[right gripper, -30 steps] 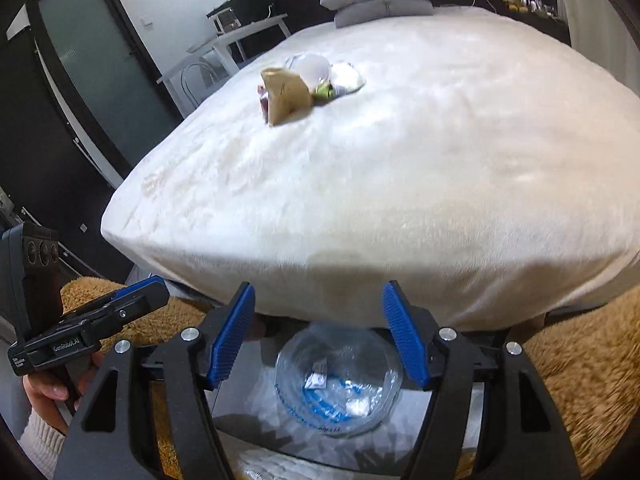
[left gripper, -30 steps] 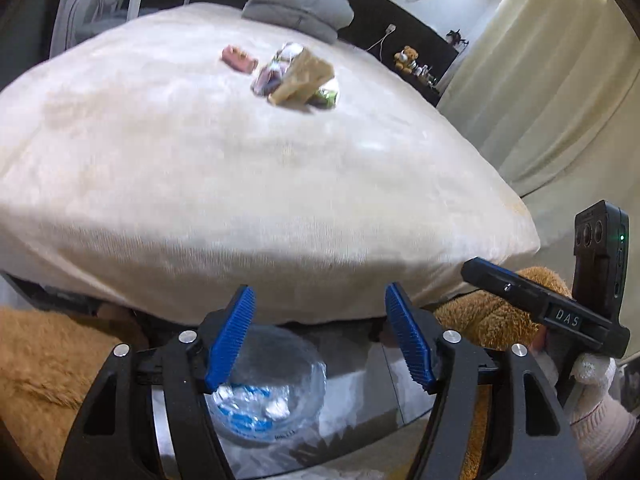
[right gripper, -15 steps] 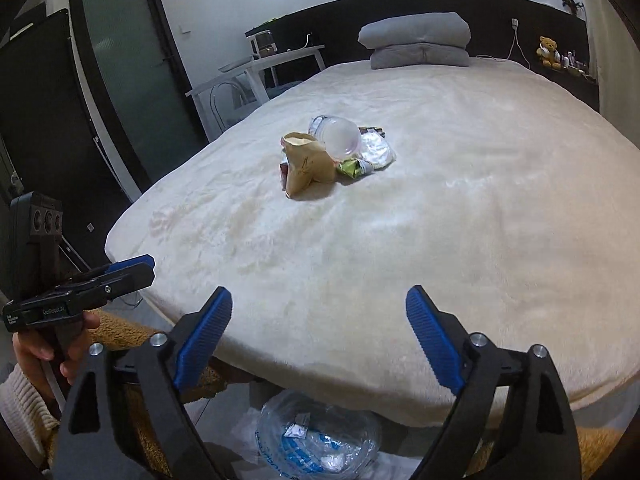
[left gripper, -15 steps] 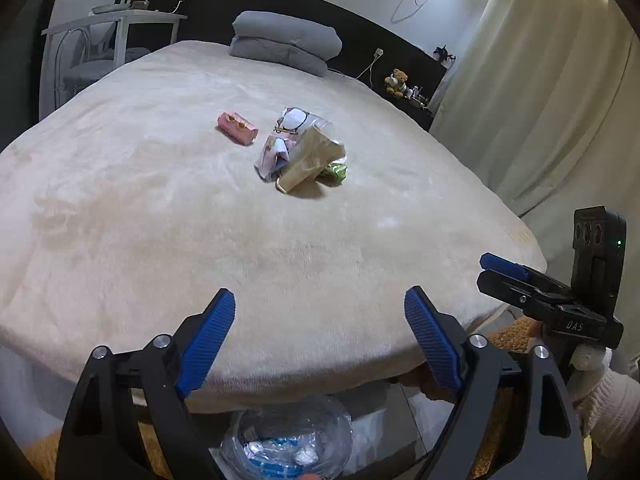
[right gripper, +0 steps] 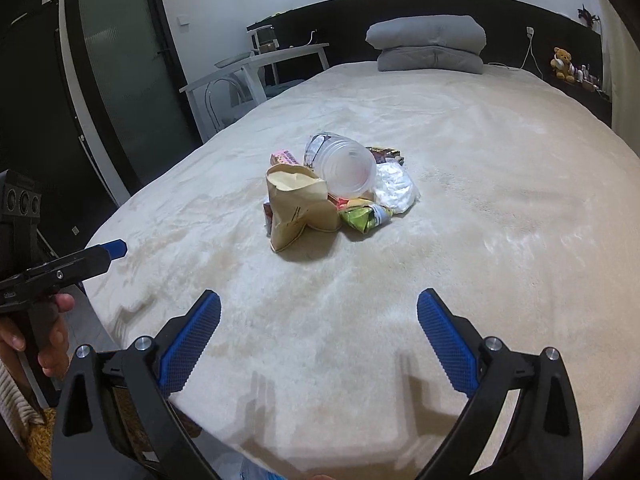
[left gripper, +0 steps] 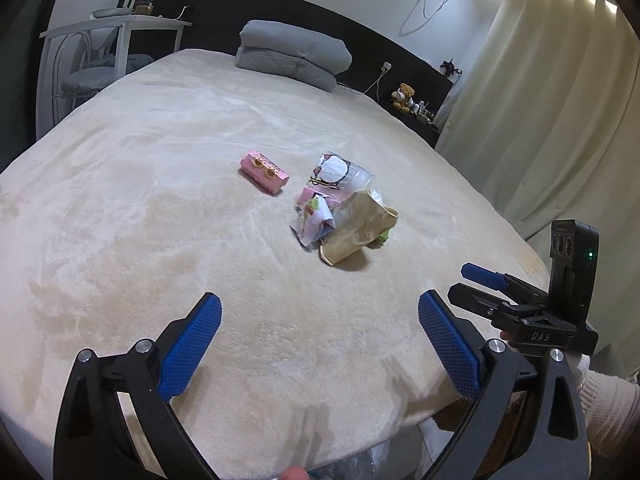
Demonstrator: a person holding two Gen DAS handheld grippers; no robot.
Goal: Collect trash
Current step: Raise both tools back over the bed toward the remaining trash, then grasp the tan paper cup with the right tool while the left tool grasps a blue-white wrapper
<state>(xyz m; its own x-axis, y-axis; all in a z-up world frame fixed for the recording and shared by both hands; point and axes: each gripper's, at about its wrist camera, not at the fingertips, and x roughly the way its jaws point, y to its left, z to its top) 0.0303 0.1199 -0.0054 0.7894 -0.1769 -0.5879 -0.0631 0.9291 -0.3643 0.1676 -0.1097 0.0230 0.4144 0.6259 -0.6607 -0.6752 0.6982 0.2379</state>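
I have my left gripper (left gripper: 320, 320) spread wide and empty at the bottom of its frame, poised over the near edge of the bed (left gripper: 140, 240); the wide gap suits it to straddling bulky litter. My right gripper (right gripper: 319, 318) is likewise parted and holds nothing, low in its own frame. Each shows in the other's view: the right one at the lower right of the left view, the left one at the left edge of the right view, both level with the bed's near edge, flanking the approach.

The trash sits mid-frame, well apart from both claws: a brown paper bag (right gripper: 298, 210) nearest me, a clear plastic cup (right gripper: 346, 170) on its side behind it, a green wrapper (right gripper: 364, 216) and crumpled white plastic (right gripper: 394, 190) on the bag's right. In the left view a pink box (left gripper: 264, 172) lies alone, left of the heap. I judge the bag the easiest first pick, being closest and standing proud

Grey folded bedding (right gripper: 428, 46) rests at the top of the frame
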